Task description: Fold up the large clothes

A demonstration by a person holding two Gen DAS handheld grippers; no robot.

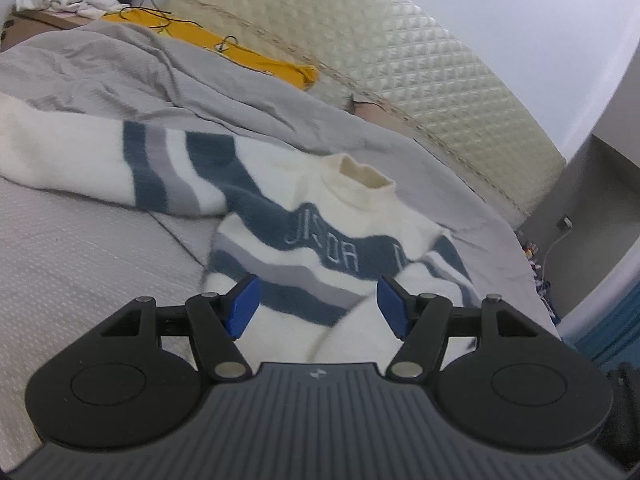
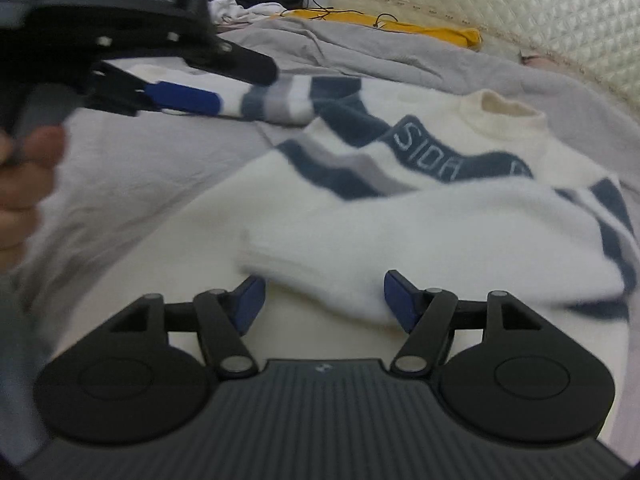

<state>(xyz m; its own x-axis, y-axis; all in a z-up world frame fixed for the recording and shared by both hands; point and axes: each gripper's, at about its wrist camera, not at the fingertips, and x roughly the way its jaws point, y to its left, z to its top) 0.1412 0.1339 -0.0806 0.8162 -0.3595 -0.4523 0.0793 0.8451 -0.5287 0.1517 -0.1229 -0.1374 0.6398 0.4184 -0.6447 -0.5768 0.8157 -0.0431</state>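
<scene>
A bed (image 2: 132, 184) under a grey cover carries the sweater (image 2: 400, 200), spread flat for folding, one sleeve (image 2: 420, 232) laid across its chest. Both tongs, left (image 1: 316, 304) and right (image 2: 324, 300), gape empty just above it.

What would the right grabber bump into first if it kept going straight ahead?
Probably the folded-over white sleeve of the sweater: it lies right ahead of the open right gripper, nothing between. Depth is hard to judge.

Bed (image 1: 72, 256) under grey cover, striped white sweater (image 1: 340, 220) and yellow garment (image 1: 248, 56) on it
</scene>
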